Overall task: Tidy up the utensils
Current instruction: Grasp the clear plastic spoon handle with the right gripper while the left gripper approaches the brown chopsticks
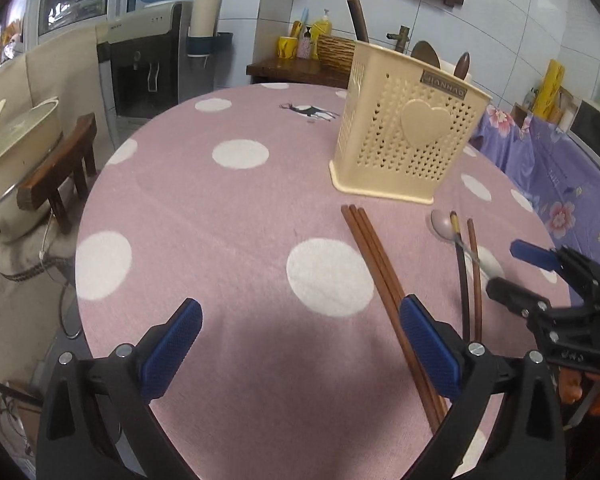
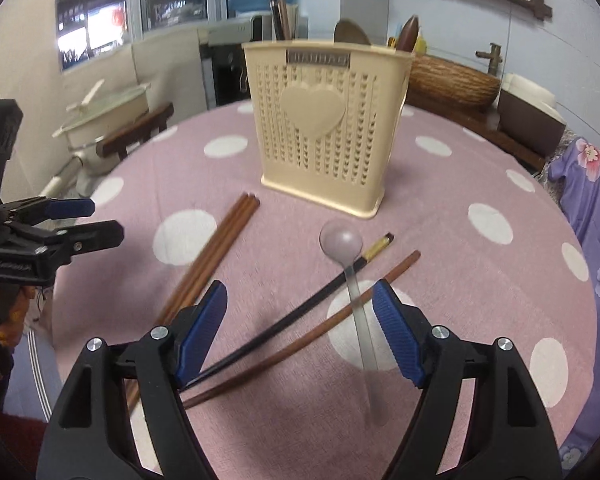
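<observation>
On table: pink cloth [image 1: 228, 216] with white dots, round top.
Holder: one cream plastic holder [image 2: 324, 128], perforated, raised heart, at 12 o'clock.
Chopsticks: three reddish wooden chopsticks [image 2: 216, 252] bundled at 10 o'clock; one black stick [image 2: 300, 312] and one brown stick [image 2: 320, 328] crossed.
Spoon: one translucent spoon [image 2: 342, 242] lying over both sticks.
Left gripper [image 1: 300, 328]: wide open, empty.
Right gripper [image 2: 300, 316]: wide open above the sticks and spoon handle, gripping nothing.
</observation>
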Demonstrator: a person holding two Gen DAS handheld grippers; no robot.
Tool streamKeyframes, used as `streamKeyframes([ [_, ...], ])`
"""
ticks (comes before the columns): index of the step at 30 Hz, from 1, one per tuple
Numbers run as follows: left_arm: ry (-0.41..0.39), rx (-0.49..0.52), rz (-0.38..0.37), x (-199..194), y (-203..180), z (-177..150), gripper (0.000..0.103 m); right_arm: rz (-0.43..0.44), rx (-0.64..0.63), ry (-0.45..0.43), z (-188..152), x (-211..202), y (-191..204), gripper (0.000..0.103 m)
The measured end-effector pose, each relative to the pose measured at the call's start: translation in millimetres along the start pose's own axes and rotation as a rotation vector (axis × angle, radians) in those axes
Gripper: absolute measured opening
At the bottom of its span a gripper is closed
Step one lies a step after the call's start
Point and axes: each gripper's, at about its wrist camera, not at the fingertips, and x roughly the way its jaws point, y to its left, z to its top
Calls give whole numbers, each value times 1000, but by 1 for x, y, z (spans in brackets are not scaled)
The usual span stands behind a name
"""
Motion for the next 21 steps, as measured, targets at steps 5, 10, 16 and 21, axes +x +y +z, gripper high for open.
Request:
streamKeyframes([
  [5,-9,4,-22,-3,-3,-2,98,8,-12,56,20,30,-13,68],
  [10,-11,-1,-43,-6,-5,-4,98,42,-54,116,36,61,-22,60],
  [16,-11,-14,-56,-7,-5,-7,98,30,-52,139,44,80,-35,58],
  [21,-9,-11,-70,-7,-9,-7,98,37,-48,161,45,88,-33,55],
])
